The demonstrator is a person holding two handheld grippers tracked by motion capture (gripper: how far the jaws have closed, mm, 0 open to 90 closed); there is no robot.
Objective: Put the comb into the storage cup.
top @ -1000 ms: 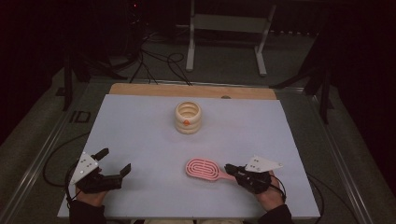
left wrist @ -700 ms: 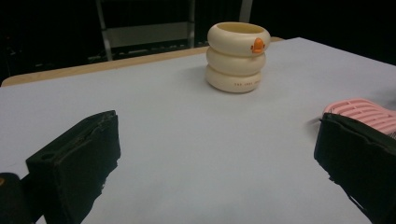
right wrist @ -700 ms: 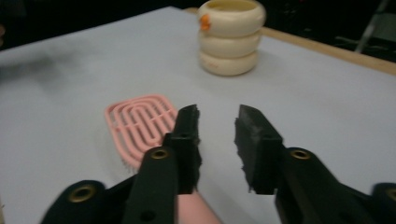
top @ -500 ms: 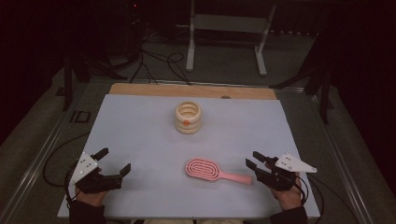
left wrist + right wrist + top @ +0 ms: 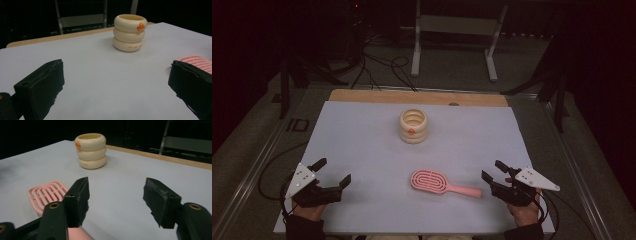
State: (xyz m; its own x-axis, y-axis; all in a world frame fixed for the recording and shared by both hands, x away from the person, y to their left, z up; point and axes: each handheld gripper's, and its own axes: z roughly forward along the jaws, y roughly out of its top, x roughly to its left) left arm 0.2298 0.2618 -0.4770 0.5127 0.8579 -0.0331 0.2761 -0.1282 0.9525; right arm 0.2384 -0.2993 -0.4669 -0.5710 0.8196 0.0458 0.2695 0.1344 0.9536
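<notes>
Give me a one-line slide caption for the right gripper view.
Open right tool hangs over the white table, pink hairbrush beside its left jaw, cream ringed cup beyond.

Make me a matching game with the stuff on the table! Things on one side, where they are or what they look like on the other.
Things:
1. hairbrush
2. ringed cup
3. left gripper
4. right gripper

Descriptions:
A. cream, standing upright in the middle
B. open, at the table's near left corner
C. pink, lying flat
D. open, just beyond the brush handle's end

Pairs: 1-C, 2-A, 3-B, 4-D
</notes>
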